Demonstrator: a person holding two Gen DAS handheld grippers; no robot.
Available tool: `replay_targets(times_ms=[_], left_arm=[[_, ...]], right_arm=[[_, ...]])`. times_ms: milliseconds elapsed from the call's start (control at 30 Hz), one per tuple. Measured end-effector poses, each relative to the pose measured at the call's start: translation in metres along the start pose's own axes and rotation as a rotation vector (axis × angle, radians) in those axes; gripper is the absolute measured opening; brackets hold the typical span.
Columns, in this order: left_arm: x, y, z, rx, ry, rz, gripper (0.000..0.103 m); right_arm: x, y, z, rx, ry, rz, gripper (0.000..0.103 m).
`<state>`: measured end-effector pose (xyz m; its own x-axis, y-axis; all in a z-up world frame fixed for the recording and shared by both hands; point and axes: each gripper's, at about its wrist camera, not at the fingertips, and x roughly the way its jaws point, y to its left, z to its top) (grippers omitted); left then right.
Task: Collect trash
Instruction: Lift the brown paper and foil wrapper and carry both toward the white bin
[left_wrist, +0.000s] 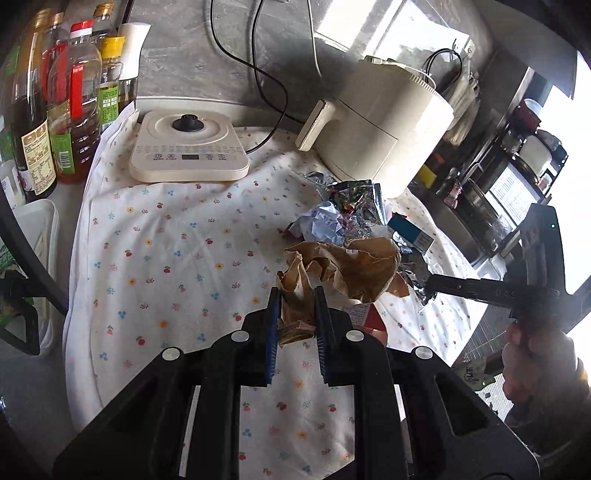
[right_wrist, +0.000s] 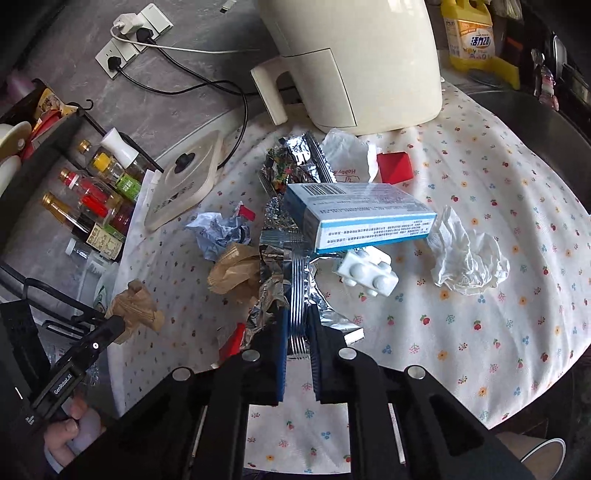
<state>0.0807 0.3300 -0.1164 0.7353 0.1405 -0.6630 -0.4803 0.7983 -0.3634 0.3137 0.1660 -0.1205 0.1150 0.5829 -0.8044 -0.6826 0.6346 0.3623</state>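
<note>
A grey stone-look wall (left_wrist: 236, 55) was seen behind the desk (right_wrist: 517, 206), which was covered by a white cloth printed with small flowers and cherries. White sockets (right_wrist: 129, 37) with black and white cables plugged in were fixed to that wall. Bright daylight was let in through a window (left_wrist: 369, 29) at the upper right, and a glare was thrown across the wall. A dark rack (left_wrist: 517, 155) of jars was placed beside it.

left tongs (left_wrist: 296, 295) clamped, right tongs (right_wrist: 298, 314) clamped
</note>
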Motion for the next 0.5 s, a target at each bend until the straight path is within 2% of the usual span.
replay_targets(times_ms=[267,500], left_arm=[[-0.011,-0.011,0.002,-0.005,-0.037,-0.002,0.018],[-0.020,-0.038,0.001,0.026,-0.066,0.012,0.018]], right_arm=[[-0.034,0.015,0.013,-0.040,-0.069,0.044,0.010],[-0.077,0.008,0.002,-0.065,-0.130,0.061,0.010]])
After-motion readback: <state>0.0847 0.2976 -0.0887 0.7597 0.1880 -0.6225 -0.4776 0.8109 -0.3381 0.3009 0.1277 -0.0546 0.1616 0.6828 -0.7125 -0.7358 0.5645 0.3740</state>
